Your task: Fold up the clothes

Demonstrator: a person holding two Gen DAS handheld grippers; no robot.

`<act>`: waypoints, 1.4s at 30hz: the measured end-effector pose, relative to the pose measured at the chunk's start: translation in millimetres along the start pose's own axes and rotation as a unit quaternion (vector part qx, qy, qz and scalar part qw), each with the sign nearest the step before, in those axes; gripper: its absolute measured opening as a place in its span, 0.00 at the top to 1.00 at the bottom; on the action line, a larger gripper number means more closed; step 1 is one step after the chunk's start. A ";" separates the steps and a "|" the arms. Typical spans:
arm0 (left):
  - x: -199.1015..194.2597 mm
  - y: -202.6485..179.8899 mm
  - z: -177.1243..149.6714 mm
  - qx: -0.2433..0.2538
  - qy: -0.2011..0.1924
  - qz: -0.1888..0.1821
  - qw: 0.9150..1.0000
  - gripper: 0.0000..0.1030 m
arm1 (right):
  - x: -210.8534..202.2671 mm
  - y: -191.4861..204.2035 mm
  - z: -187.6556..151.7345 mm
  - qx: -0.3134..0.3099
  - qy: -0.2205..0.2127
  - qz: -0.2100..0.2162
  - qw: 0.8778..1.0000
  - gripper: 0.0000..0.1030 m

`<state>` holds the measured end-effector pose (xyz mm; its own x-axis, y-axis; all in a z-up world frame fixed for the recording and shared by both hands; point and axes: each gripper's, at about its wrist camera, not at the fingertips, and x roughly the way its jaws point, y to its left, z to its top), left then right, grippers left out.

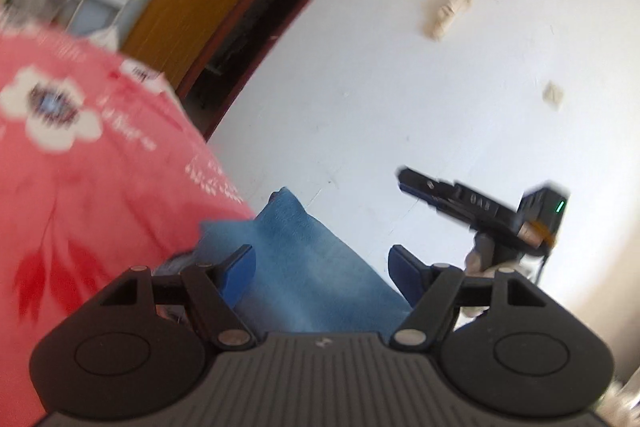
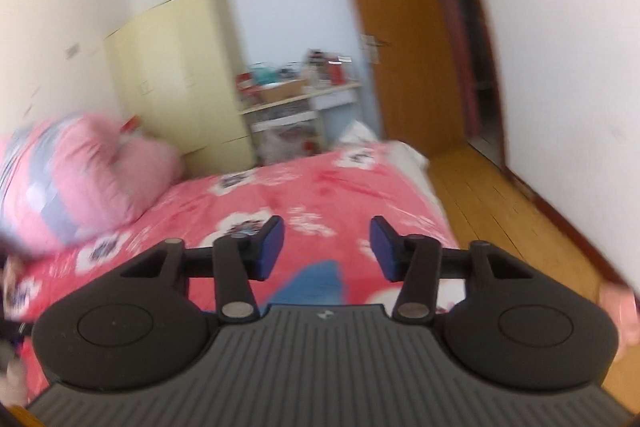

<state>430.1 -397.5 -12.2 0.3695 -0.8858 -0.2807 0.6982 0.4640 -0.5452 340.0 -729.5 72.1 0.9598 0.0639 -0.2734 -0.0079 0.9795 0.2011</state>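
A blue denim garment [image 1: 304, 263] lies on the bed with the pink flowered cover [image 1: 80, 187]. In the left wrist view it spreads between and beyond my fingers. My left gripper [image 1: 322, 273] is open, just above the denim, not closed on it. The right gripper shows as a dark shape [image 1: 480, 211] off to the right of the left one, in front of the white wall. In the right wrist view my right gripper [image 2: 327, 247] is open and empty above the bed cover [image 2: 320, 187], with a corner of the blue garment [image 2: 316, 281] below it. Both views are motion-blurred.
A pink quilt bundle [image 2: 80, 179] lies at the bed's left. Beyond stand a pale yellow wardrobe [image 2: 180, 75], a cluttered shelf desk [image 2: 296, 95] and an open brown door [image 2: 400, 27]. Wooden floor [image 2: 500, 207] runs along the bed's right side by the white wall.
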 end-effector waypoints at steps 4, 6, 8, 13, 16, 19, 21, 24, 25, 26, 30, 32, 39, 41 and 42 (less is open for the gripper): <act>52.3 4.6 -8.4 0.029 0.031 0.073 0.996 0.37 | 49.6 33.2 -20.1 -0.082 0.069 -0.008 0.994 0.63; 52.3 15.2 -22.7 0.017 0.029 0.080 0.996 0.39 | 66.5 18.0 -44.5 -0.066 0.108 -0.040 0.991 0.64; 49.6 13.3 -29.0 0.032 0.020 0.076 0.996 0.38 | 76.6 -1.5 -70.8 -0.034 0.133 -0.067 0.988 0.62; 36.8 -1.6 -19.4 0.065 0.006 0.061 0.996 0.33 | 51.1 -4.8 -72.7 -0.006 0.096 -0.073 0.993 0.61; 13.5 -20.5 -22.4 0.115 -0.017 0.031 0.993 0.28 | 10.1 4.5 -59.7 -0.005 0.053 -0.075 0.996 0.61; 16.9 -37.4 -42.6 0.172 0.017 0.015 0.985 0.25 | -28.7 16.6 -60.1 -0.017 0.043 -0.032 0.998 0.61; 28.4 -47.6 -57.6 0.203 0.037 0.023 0.978 0.25 | -33.4 25.8 -76.7 -0.039 0.086 -0.032 0.995 0.62; 39.1 -64.2 -67.9 0.234 0.044 0.052 0.970 0.24 | -24.7 36.4 -111.4 -0.098 0.135 -0.079 0.983 0.62; 36.7 -70.1 -65.0 0.236 0.040 0.061 0.969 0.26 | -33.9 39.6 -106.1 -0.078 0.124 -0.086 0.985 0.61; 28.3 -74.5 -60.0 0.231 0.035 0.067 0.970 0.28 | -43.1 42.7 -100.8 -0.057 0.112 -0.094 0.988 0.61; -34.7 -92.0 -51.7 0.215 0.035 0.091 0.972 0.24 | -122.8 67.0 -95.7 0.003 0.039 -0.125 0.991 0.33; -69.7 -99.3 -60.4 0.206 0.050 0.116 0.970 0.19 | -161.6 81.9 -114.3 0.019 0.032 -0.142 0.989 0.09; -193.0 -123.2 -116.4 0.120 0.046 0.174 0.976 0.13 | -220.5 154.7 -192.0 0.099 0.085 -0.151 0.980 0.09; -227.7 -128.9 -130.2 0.090 0.030 0.193 0.977 0.05 | -225.3 183.5 -197.9 0.111 0.102 -0.153 0.977 0.05; -242.5 -131.9 -135.8 0.081 0.023 0.203 0.976 0.03 | -228.1 198.4 -199.6 0.113 0.108 -0.152 0.976 0.02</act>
<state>165.1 -244.6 20.5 0.6105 -0.6269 -0.4840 0.5895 0.7678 -0.2509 63.5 -511.6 -13.5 0.8259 -0.1607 -0.5405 0.3536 0.8942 0.2744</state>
